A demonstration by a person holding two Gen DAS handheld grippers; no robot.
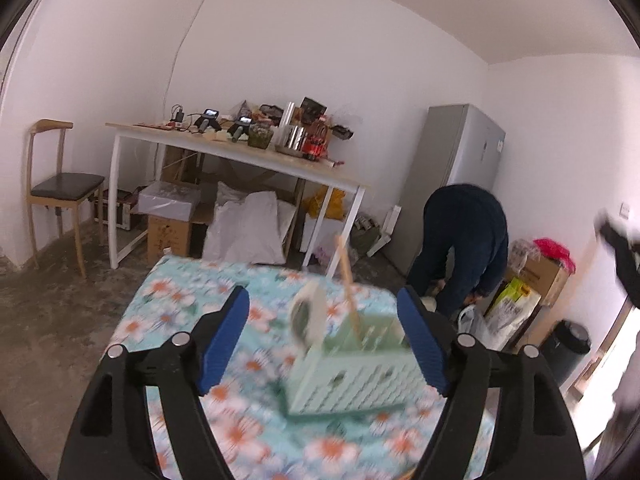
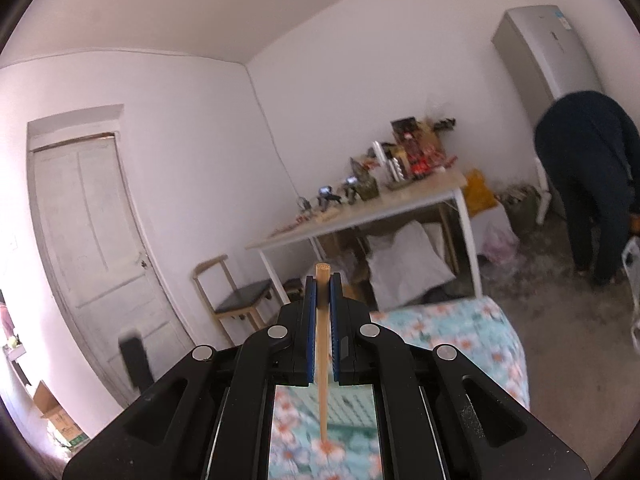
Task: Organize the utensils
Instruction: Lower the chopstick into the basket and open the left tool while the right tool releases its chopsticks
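A pale green perforated utensil holder (image 1: 352, 380) stands on the floral tablecloth (image 1: 180, 300), between the fingers of my open, empty left gripper (image 1: 324, 344). A white ladle-like utensil (image 1: 308, 316) and a wooden chopstick (image 1: 347, 280) stand in it. My right gripper (image 2: 323, 280) is shut on another wooden chopstick (image 2: 322, 340), held along the fingers, its far end poking past the tips. The holder shows blurred below it (image 2: 352, 404).
A white-legged table (image 1: 240, 152) with clutter stands against the far wall, boxes and bags under it. A wooden chair (image 1: 60, 184) is at the left. A person in dark clothes (image 1: 460, 240) bends by a grey fridge (image 1: 460, 152). A door (image 2: 92, 220) is at the left.
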